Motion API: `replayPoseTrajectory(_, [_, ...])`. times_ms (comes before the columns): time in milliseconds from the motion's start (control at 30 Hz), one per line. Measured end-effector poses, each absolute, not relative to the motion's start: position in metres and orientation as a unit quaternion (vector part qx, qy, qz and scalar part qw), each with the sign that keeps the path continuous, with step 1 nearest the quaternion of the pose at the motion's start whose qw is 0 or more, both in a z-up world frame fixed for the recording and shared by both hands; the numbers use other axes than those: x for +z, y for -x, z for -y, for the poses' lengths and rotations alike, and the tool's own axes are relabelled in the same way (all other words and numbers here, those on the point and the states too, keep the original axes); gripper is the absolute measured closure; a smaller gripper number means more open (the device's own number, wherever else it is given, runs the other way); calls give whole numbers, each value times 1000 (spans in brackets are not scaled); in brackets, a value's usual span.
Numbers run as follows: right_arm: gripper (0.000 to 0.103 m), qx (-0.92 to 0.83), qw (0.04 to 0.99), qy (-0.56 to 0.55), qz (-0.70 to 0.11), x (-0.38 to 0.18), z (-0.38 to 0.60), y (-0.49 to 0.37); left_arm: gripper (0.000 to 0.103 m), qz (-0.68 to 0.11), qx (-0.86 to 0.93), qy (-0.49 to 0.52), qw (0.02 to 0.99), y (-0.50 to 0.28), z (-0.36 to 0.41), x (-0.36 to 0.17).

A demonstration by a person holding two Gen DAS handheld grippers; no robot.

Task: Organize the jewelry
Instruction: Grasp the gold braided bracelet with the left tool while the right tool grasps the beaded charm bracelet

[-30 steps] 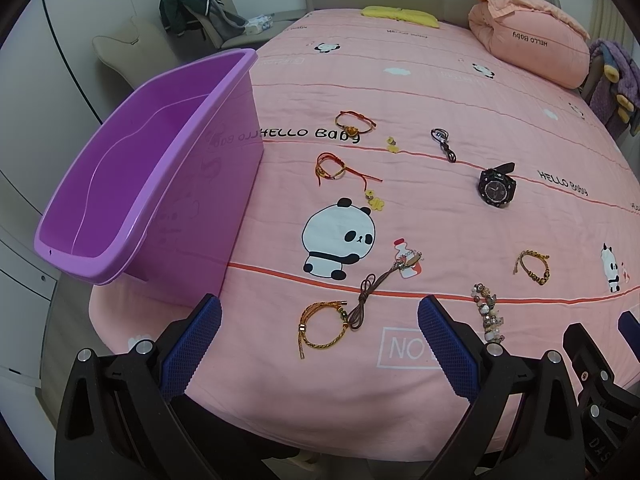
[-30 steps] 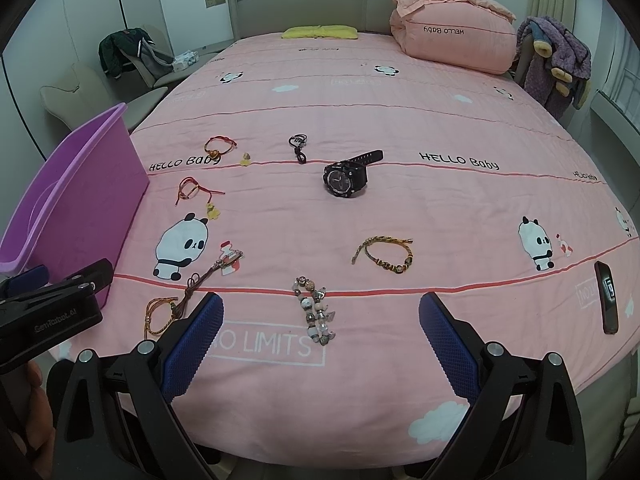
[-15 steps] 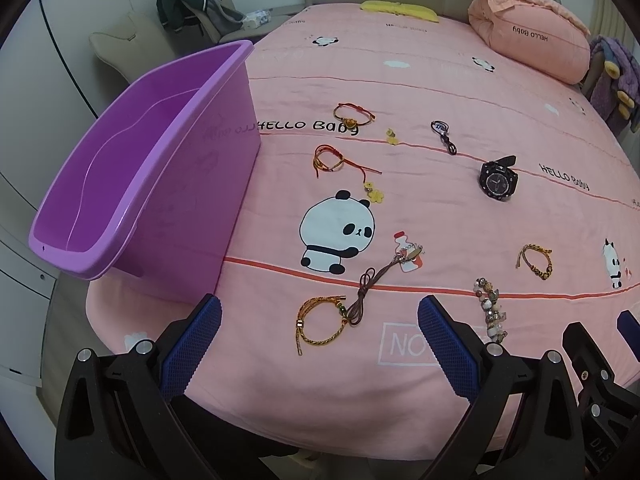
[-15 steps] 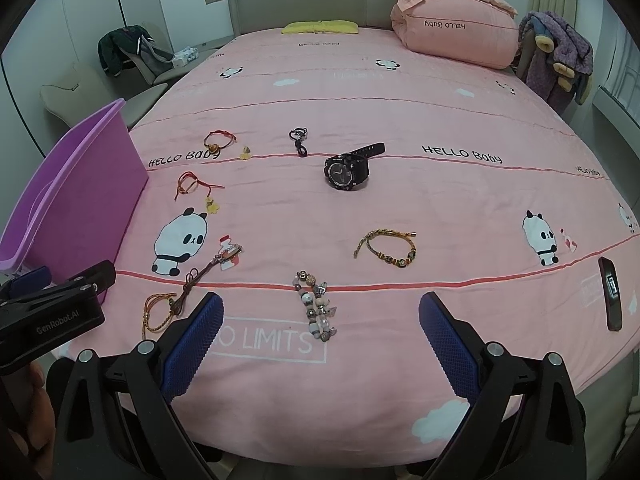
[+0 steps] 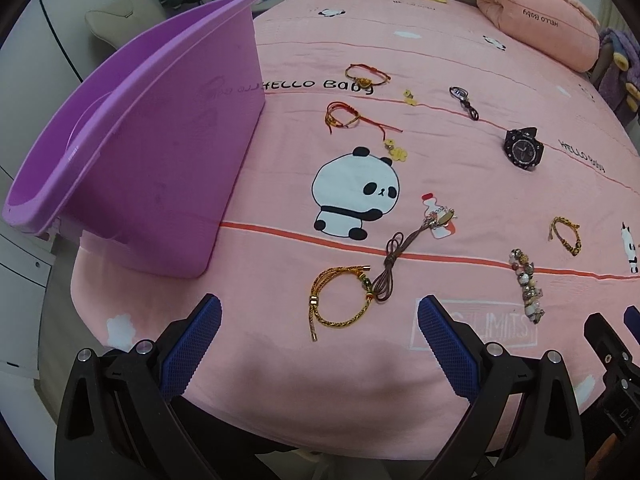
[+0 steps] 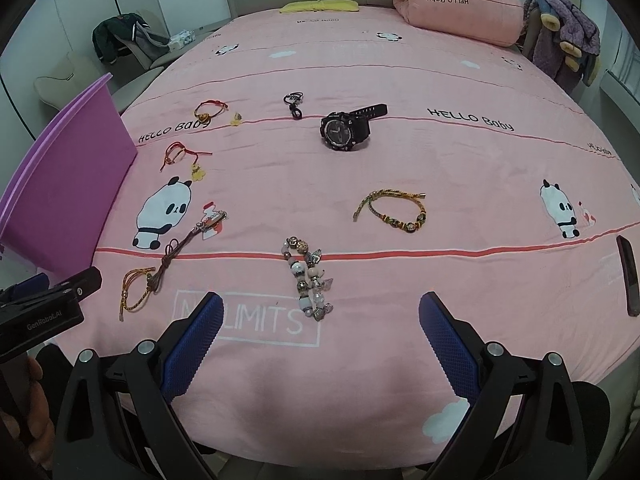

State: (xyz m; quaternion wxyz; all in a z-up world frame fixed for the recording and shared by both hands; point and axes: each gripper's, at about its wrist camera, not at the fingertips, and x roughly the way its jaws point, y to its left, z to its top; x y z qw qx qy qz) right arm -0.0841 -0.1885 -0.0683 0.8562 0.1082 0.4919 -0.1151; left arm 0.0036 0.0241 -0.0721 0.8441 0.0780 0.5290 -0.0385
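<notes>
Left gripper (image 5: pixel 318 342) wide, empty; gold cord bracelet (image 5: pixel 340 298) just ahead on bed (image 5: pixel 460 60), purple tub (image 5: pixel 160 140) ahead-left. Right gripper (image 6: pixel 320 340) wide, empty; beaded bracelet (image 6: pixel 310 280) just ahead, black watch (image 6: pixel 346 126) farther.

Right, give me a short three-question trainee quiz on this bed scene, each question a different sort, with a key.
1. True or false: the purple tub already holds jewelry.
2. Multiple choice: which piece lies nearest in front of the right gripper? A) the black watch B) the beaded bracelet C) the phone
3. Fill in: the brown cord lies across one end of the ______ bracelet in front of the left gripper.

Key: 1. False, the part of its inside that shows is bare. 2. B. 3. gold braided.
</notes>
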Motion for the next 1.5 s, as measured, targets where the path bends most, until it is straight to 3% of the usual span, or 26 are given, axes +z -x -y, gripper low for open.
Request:
replayPoseTrajectory(633, [9,-105,838,-99,-526,-124,188,65,7,-544,-66,-58,834,-15,-32,-136])
replayPoseTrajectory(1500, [10,-123,819,-60,-558,-171,197,39,6,-549,-47,-54,832,-29,-45,-172])
